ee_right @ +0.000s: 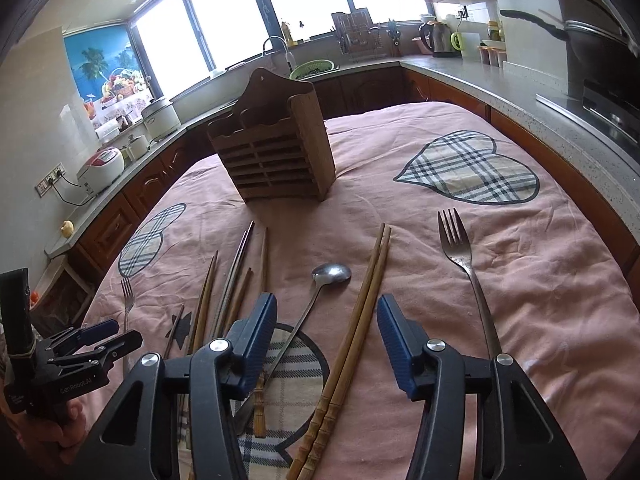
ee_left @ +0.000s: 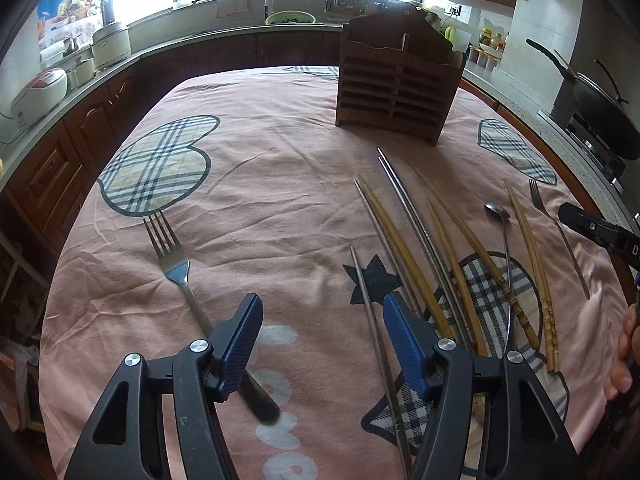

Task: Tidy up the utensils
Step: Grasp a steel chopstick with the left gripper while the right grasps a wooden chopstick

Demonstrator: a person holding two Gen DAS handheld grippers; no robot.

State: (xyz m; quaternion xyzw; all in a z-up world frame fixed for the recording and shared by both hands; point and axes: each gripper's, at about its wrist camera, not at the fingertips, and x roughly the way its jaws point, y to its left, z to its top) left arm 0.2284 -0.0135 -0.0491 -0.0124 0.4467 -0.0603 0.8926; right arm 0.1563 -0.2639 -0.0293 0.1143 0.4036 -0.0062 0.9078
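Note:
A slatted wooden utensil holder (ee_left: 396,80) (ee_right: 272,160) stands upright at the far side of the pink tablecloth (ee_left: 272,184). My left gripper (ee_left: 320,304) is open low over the cloth. A single metal chopstick (ee_left: 366,304) lies between its jaws, near the right pad. A fork (ee_left: 172,256) runs under its left finger. My right gripper (ee_right: 326,302) is open above a spoon (ee_right: 331,274) and a pair of wooden chopsticks (ee_right: 360,320), both lying between its jaws untouched. A second fork (ee_right: 460,252) lies just right of it. More wooden and metal chopsticks (ee_left: 412,216) are spread between the two grippers.
Kitchen counters (ee_right: 520,80) ring the table on three sides, with a rice cooker (ee_left: 40,92), a sink (ee_left: 290,20) and a wok on the stove (ee_left: 600,112). A hand (ee_left: 624,360) shows at the right edge of the left wrist view.

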